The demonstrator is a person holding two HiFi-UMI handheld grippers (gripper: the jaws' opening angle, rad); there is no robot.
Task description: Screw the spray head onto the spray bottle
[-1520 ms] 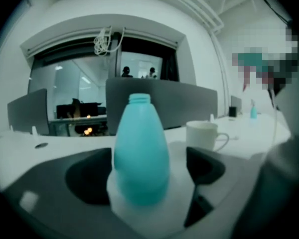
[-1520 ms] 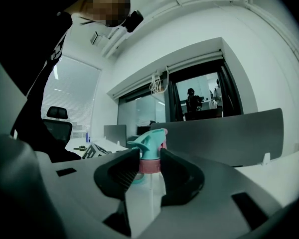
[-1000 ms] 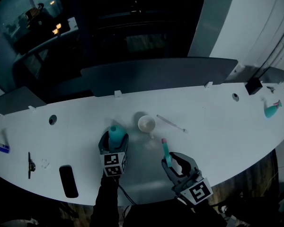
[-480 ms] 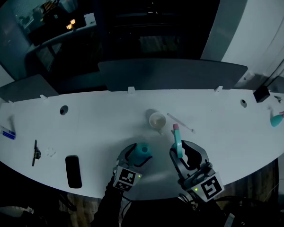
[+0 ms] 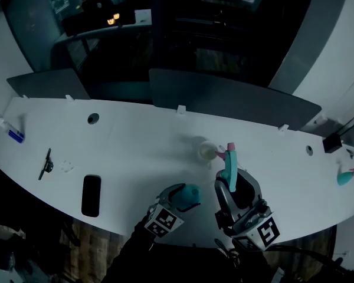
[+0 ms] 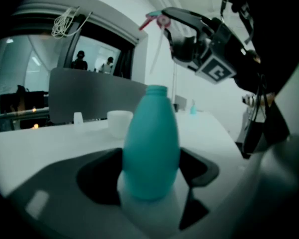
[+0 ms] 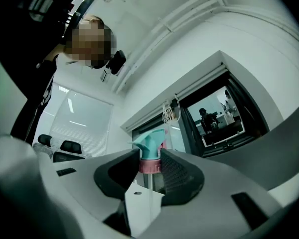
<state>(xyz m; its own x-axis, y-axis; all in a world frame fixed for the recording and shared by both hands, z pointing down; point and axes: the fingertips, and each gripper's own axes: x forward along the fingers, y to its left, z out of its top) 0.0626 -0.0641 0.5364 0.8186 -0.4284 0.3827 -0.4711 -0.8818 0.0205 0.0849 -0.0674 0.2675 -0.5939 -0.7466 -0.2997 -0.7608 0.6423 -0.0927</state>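
Observation:
A teal spray bottle [image 5: 190, 196], with no head on its open neck, is gripped round its body by my left gripper [image 5: 178, 200] near the table's front edge. It leans toward the right gripper. In the left gripper view the bottle [image 6: 150, 148] fills the gap between the jaws. My right gripper [image 5: 234, 180] is shut on the teal spray head [image 5: 229, 164], held up above the table just right of the bottle. In the right gripper view the jaws clamp the spray head [image 7: 150, 144] at its pink collar [image 7: 149, 166], with the dip tube hanging below.
A white cup [image 5: 207, 151] stands on the white table [image 5: 135, 146] just behind the grippers. A black flat device [image 5: 91, 195] and a small black tool [image 5: 46, 164] lie at the left. Another teal spray bottle [image 5: 345, 177] lies far right. Grey dividers [image 5: 236, 102] line the back edge.
The left gripper has drawn the bottle toward the table's front edge and tipped it from upright toward the right. The right gripper has lifted the spray head higher.

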